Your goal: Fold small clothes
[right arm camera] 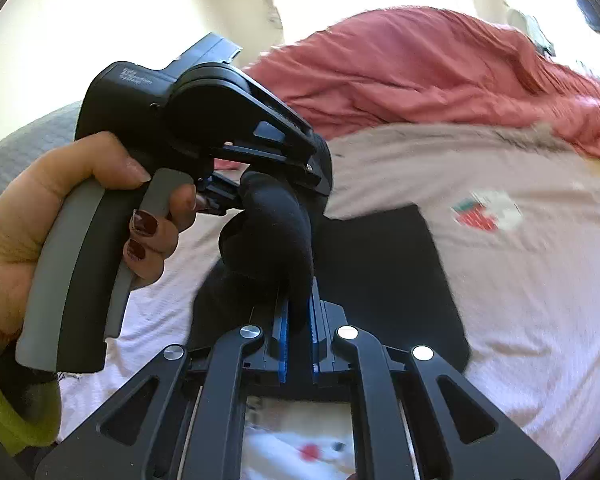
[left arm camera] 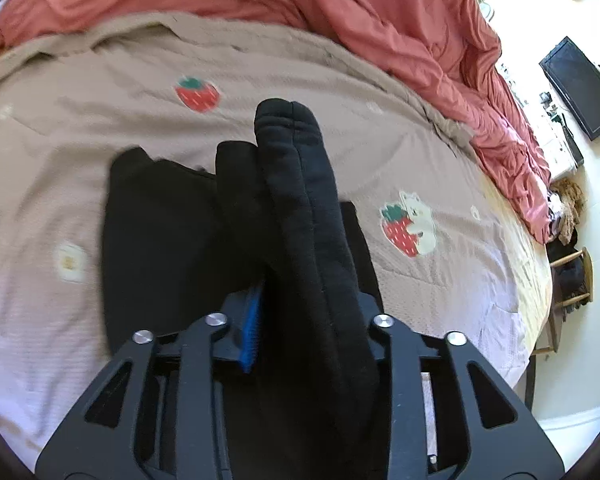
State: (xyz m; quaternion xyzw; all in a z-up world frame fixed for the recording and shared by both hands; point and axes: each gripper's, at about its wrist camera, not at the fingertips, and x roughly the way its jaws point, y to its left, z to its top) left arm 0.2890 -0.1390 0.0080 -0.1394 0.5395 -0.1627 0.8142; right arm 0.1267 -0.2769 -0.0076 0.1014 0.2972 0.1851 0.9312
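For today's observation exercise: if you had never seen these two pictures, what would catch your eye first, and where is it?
First, the black garment: a thick fold of it rises mid-frame, pinched by the left gripper and the right gripper, while the rest lies flat on the beige bedspread. Next, the red strawberry print on that bedspread beyond the garment. In the right wrist view, a hand with dark-painted nails grips the other tool's handle at the left.

A home bedroom is being shown. A bed is being covered by a beige sheet (left arm camera: 260, 64) printed with strawberries (left arm camera: 197, 94), and a rumpled red duvet (left arm camera: 380, 12) is being heaped along its far side. Beyond it, a dark screen (left arm camera: 580, 88) is being displayed on a white wall, and a wooden chair (left arm camera: 572, 280) is being kept alongside.
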